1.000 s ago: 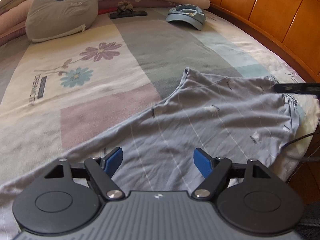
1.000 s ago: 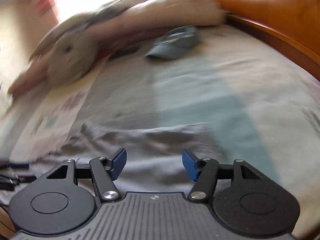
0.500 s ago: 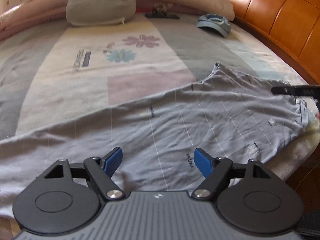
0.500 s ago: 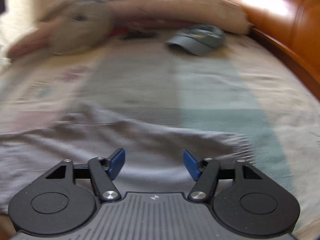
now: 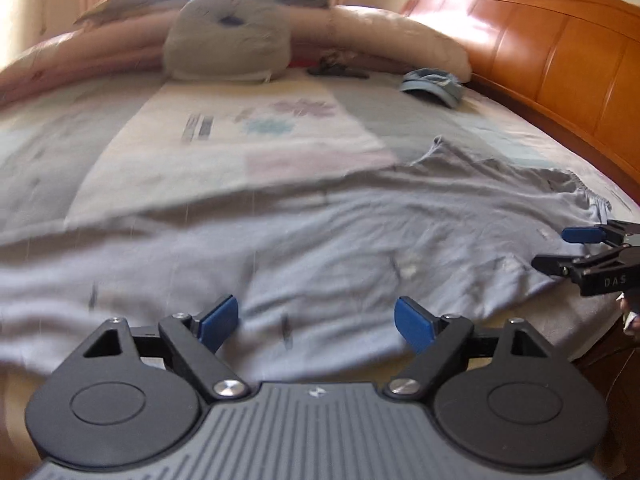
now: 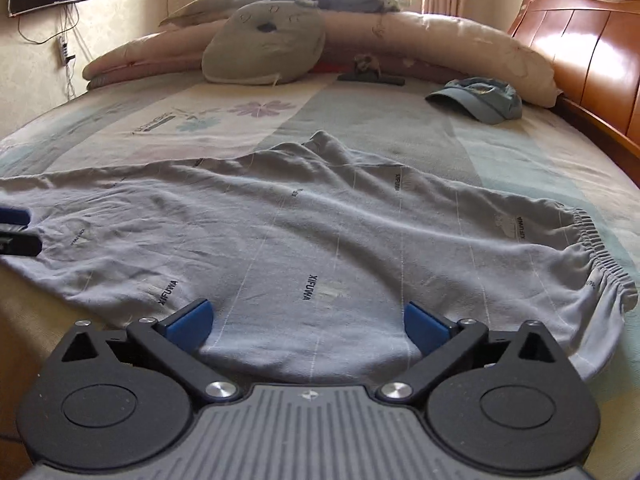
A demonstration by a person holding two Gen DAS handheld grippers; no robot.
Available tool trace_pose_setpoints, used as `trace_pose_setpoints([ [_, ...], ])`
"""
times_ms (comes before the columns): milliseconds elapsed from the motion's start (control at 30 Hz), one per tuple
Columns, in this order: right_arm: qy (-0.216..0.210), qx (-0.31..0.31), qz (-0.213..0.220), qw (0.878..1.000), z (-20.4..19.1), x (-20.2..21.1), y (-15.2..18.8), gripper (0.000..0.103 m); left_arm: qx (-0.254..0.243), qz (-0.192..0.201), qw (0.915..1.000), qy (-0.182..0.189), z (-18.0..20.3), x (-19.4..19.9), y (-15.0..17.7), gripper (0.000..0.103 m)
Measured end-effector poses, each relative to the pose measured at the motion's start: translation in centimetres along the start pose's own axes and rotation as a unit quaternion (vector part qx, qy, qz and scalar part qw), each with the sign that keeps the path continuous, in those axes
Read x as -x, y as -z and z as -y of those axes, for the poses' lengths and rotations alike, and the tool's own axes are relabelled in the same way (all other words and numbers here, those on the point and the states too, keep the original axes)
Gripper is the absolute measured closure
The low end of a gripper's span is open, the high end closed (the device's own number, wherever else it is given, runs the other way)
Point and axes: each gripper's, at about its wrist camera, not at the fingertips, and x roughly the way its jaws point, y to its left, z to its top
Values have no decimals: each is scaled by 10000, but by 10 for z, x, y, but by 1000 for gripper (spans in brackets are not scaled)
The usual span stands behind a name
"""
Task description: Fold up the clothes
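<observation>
Grey pyjama trousers (image 6: 328,240) with small printed words lie spread flat across the near part of the bed, their elastic waistband (image 6: 596,248) at the right in the right wrist view. My right gripper (image 6: 308,322) hovers over the near edge of the cloth, its jaws opening wide with nothing gripped between the blue pads. The same trousers (image 5: 320,248) fill the left wrist view, blurred. Low over their near part, my left gripper (image 5: 316,324) has its jaws opening and holds nothing. The right gripper's fingers (image 5: 584,236) show at that view's right edge.
A patchwork bedsheet (image 6: 256,112) covers the bed. A grey pillow (image 6: 264,46) and rolled quilts lie at the far end, with a blue cap (image 6: 480,98) and a dark clip (image 6: 370,76). An orange wooden headboard (image 6: 592,52) runs along the right side.
Both grippers have sunk towards the near edge of the trousers and levelled out. The right gripper's jaws have spread much wider; the left's a little.
</observation>
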Motion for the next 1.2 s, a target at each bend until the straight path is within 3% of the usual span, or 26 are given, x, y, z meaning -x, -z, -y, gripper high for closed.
trace_pose_setpoints([
  [100,62,-63,123,9999,-2,0,4,0,-72,190,9997,105,2,17,9,17],
  [267,78,-83,194,9997,-3,2,8,0,-24,650,9962,-584,-20,32,6,15],
  [400,121,-112,211,9996,-5,2,9,0,542,123,9944,-901,-36,16,16,14],
  [500,133,-135,233,9995,-5,5,11,0,220,243,9978,-582,-30,30,21,13],
  [600,144,-145,276,9994,-6,5,13,0,61,594,9945,-860,-43,44,10,13],
  [700,190,-168,281,9993,-7,5,12,0,273,651,9883,-1353,-72,40,0,13],
  [767,204,-169,286,9992,-8,5,13,0,541,451,9862,-1495,-90,29,1,13],
  [867,202,-162,268,9993,-8,5,12,0,884,215,9831,-1590,-100,21,16,13],
  [1067,222,-165,308,9991,-8,6,13,0,740,414,9879,-1297,-99,47,13,12],
  [1200,247,-171,288,9991,-9,5,13,0,911,602,9789,-1725,-136,46,-3,12],
])
